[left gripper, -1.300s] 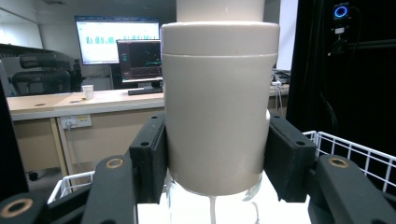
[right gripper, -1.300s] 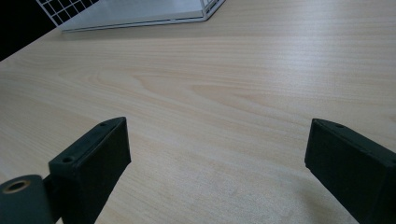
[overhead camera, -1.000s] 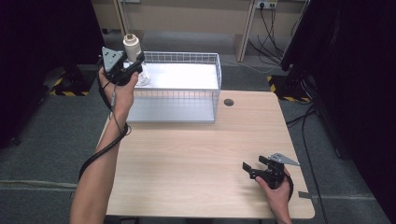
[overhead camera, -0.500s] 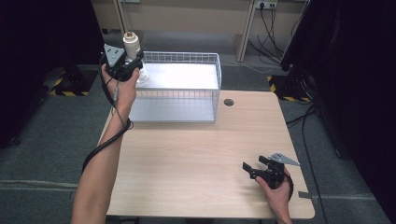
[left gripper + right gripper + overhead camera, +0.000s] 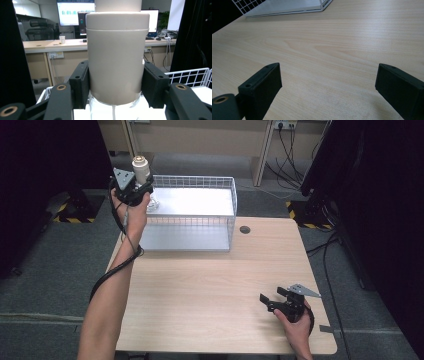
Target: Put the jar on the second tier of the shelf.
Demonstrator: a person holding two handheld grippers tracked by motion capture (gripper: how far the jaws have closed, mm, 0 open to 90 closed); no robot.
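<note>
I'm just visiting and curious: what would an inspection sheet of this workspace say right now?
Surface: light wooden table, bare in the middle, with a round cable hole near its far edge.
Job's things: beige-capped clear bottle held upright above the near left corner of the white wire basket; the basket stands at the table's far left.
Clutter: nothing seen.
Grippers: left gripper shut on the bottle's cap; right gripper open, low over the table's near right, nothing between its jaws.
Cables: black cable trails along the left forearm; more cables hang by the far desk.
Surroundings: grey carpet, black curtains at both sides, office desks and monitors beyond.
</note>
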